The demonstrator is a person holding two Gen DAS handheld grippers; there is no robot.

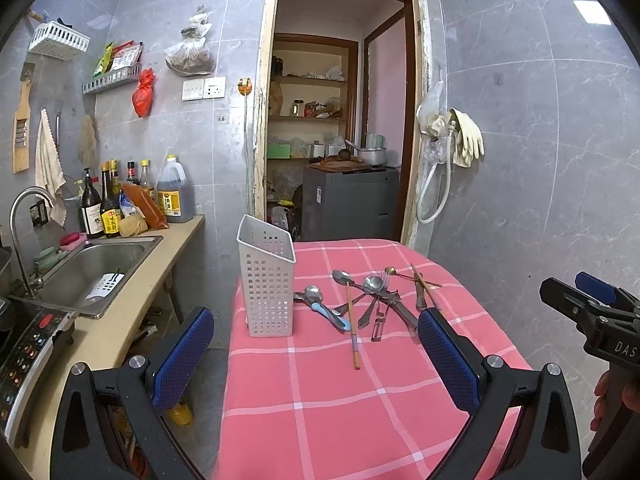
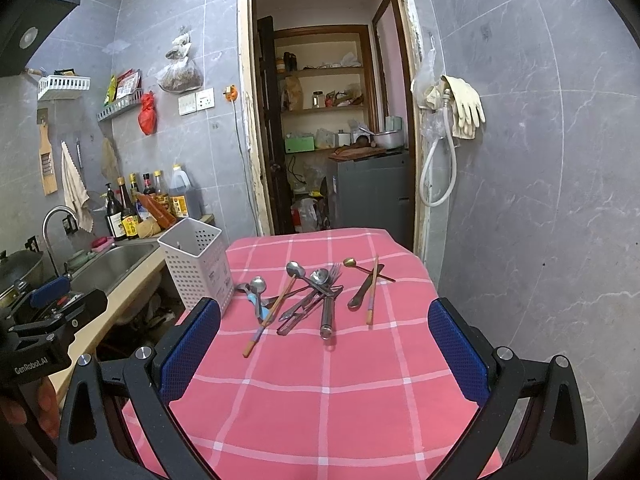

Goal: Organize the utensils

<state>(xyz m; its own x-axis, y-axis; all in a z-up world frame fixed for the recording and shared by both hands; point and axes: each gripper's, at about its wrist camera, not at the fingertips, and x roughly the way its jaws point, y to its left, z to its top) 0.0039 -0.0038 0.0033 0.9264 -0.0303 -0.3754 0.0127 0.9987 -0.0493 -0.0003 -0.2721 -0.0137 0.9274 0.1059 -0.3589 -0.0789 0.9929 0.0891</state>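
Nothing sorted yet: both the left claw (image 1: 316, 344) and right claw (image 2: 324, 340) gape wide, empty. Utensil pile (image 2: 312, 296) lies ahead on the desk (image 2: 320, 400); white holder (image 1: 267, 276) ahead-left.

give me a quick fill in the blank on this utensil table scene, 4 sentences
1. The white perforated holder stands upright on the ____ checked tablecloth.
2. Nearly all the utensils lie loose on the cloth, to the ____ of the holder.
3. Both the left gripper and the right gripper have their jaws ____, holding nothing.
4. Beyond the holder, set into the counter under the curved tap, is a steel ____.

Missing words: pink; right; open; sink
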